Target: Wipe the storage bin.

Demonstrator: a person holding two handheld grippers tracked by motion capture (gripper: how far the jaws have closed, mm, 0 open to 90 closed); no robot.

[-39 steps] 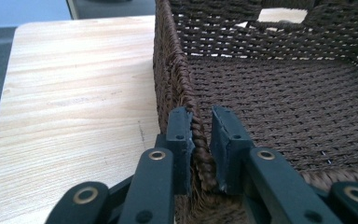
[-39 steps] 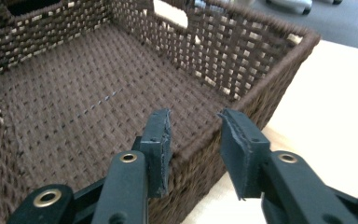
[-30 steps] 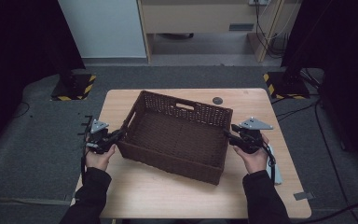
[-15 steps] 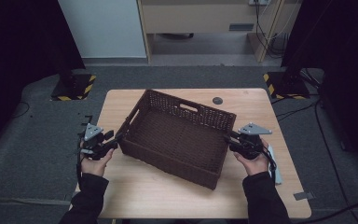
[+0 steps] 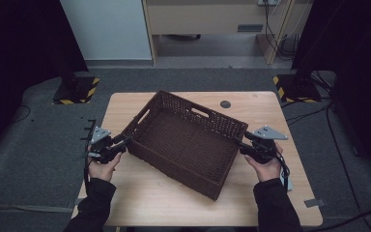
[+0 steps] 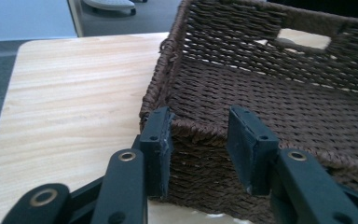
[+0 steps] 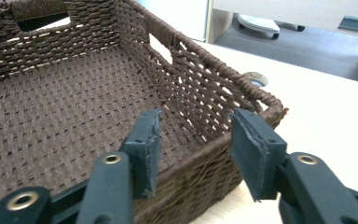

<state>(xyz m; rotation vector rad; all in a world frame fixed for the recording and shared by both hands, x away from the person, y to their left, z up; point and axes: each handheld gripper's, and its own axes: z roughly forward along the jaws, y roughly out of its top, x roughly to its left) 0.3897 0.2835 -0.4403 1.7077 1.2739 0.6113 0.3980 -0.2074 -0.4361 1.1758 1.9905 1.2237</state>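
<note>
Basket (image 5: pixel 186 142) work is under way: we are handling a dark brown woven basket with both grippers, one at each short end. Just ahead of the left gripper (image 6: pixel 198 140), the near corner rim is sitting between the spread jaws; the left jaw looks to be touching the outer weave, while the right jaw is standing clear of the wall, so nothing is being pinched yet. Ahead of the right gripper (image 7: pixel 193 149), the opposite end wall is likewise lying between parted jaws, with a gap showing on each side of the rim. In the high view, the left gripper (image 5: pixel 107 145) and the right gripper (image 5: pixel 258 145) are flanking the basket, which is lying skewed across the counter (image 5: pixel 125 106).

We are judging that the approach is done and the grasp is left: both grippers are bracketing the rim, and closing on it, then shifting or squaring the basket, would follow. The basket is empty.

Beyond the grippers, the counter is a pale wood top with a small dark disc (image 5: pixel 225 104) near its far edge. Farther off, we are seeing grey carpet, a light cabinet (image 5: pixel 207 14), trailing cables and yellow-black striped stand feet (image 5: pixel 79 92).
</note>
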